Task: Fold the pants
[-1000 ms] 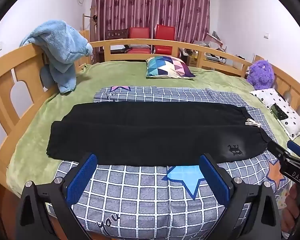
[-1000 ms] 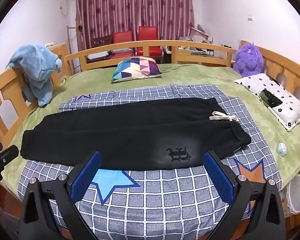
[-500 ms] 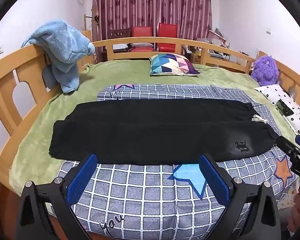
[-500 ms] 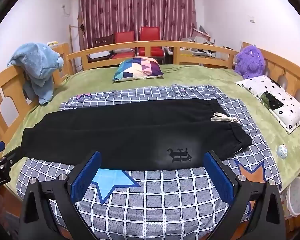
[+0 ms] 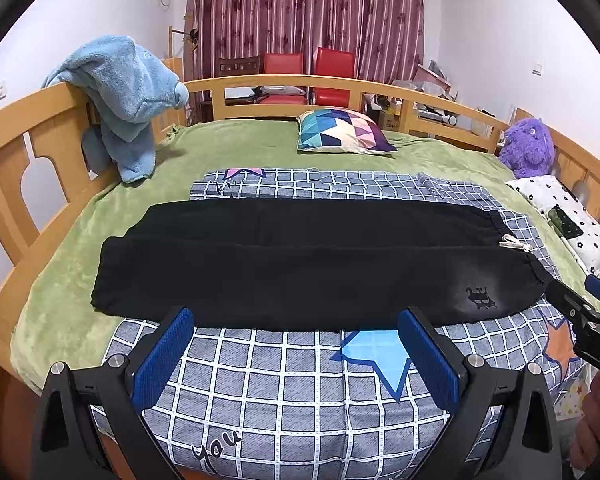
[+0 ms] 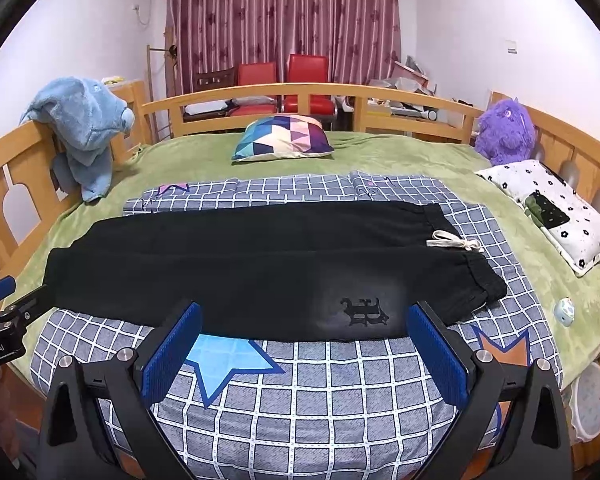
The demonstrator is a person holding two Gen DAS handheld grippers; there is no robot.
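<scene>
Black pants (image 5: 308,264) lie flat across the checked quilt (image 5: 300,384), folded lengthwise, waistband and white drawstring (image 5: 514,245) to the right, leg cuffs to the left. They also show in the right wrist view (image 6: 260,268), with a printed logo (image 6: 364,312) near the front edge. My left gripper (image 5: 296,356) is open and empty, just short of the pants' near edge. My right gripper (image 6: 304,352) is open and empty, in front of the logo. Each gripper shows at the edge of the other's view.
A green blanket (image 5: 228,148) covers the bed inside a wooden rail (image 5: 276,82). A blue plush towel (image 5: 124,92) hangs on the left rail. A patterned pillow (image 5: 342,130), a purple plush toy (image 5: 528,148) and a white flowered pillow (image 5: 568,220) lie behind and right.
Both grippers have stayed open. Both views have shifted slightly, with the pants sitting a little nearer the fingers. The pants have not moved.
</scene>
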